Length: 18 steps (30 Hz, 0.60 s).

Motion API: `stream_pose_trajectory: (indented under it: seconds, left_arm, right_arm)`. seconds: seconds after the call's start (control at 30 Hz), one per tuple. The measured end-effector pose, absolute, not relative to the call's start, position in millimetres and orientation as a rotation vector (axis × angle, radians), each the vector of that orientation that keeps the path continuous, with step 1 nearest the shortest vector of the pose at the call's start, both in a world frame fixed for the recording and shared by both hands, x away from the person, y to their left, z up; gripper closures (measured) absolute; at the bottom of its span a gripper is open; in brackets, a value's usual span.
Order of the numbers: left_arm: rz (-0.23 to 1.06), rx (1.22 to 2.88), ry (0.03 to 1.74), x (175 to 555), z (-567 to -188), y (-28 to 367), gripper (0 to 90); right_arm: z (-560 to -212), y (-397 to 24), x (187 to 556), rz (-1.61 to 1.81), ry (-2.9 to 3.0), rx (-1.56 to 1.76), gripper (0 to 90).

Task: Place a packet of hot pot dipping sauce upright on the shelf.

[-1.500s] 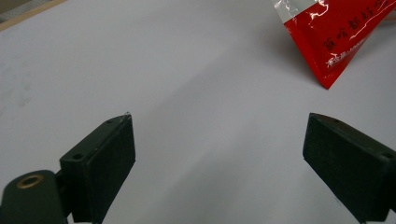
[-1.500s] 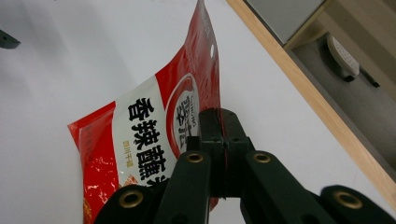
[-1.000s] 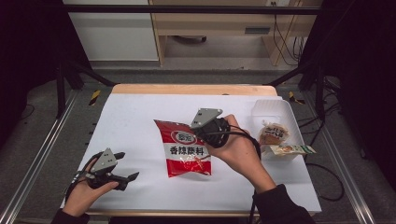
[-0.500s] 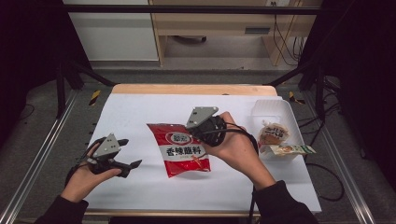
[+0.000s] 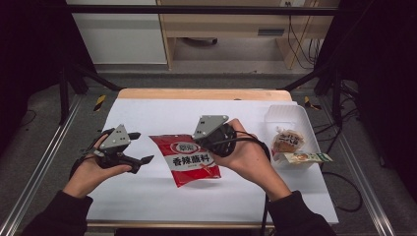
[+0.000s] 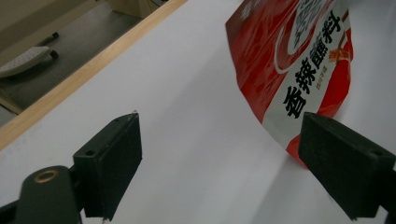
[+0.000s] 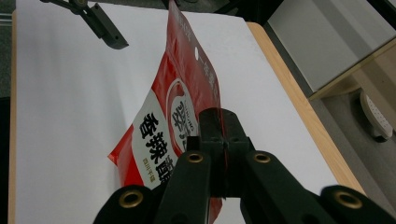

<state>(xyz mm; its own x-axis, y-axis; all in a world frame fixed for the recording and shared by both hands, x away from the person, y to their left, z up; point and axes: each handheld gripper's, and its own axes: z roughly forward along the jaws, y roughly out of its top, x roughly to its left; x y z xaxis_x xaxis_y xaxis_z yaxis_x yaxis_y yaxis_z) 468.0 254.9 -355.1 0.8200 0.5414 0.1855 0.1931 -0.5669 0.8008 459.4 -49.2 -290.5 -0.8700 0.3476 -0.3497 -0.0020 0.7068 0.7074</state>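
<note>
Apparently, white tray (image 5: 291, 112) holds two snack packets (image 5: 286, 140).

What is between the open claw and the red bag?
Nothing: bare white table separates the left gripper from the red bag, seen in the high view.

The red packet (image 5: 189, 160) has its right edge hidden under the right gripper (image 5: 210, 142) and hand in the high view, and its top runs off the left gripper view. The snacks in the white tray (image 5: 290, 114) at the right are too small to name.
</note>
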Motion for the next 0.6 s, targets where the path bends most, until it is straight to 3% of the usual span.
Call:
stream_pose_trajectory:
  seconds: [0.23,0.43,0.6]
  left_arm:
    - [0.488,2.167,0.491,473,-358,243,19.5]
    - [0.443,2.174,0.450,474,-352,229,35.7]
    - [0.419,2.181,0.420,477,-347,221,55.3]
  right_arm:
    - [-289,-49,458,1.027,2.453,0.266,90.0]
    - [-284,-46,456,1.029,2.454,0.237,90.0]
    - [-284,-47,455,1.033,2.459,0.238,90.0]
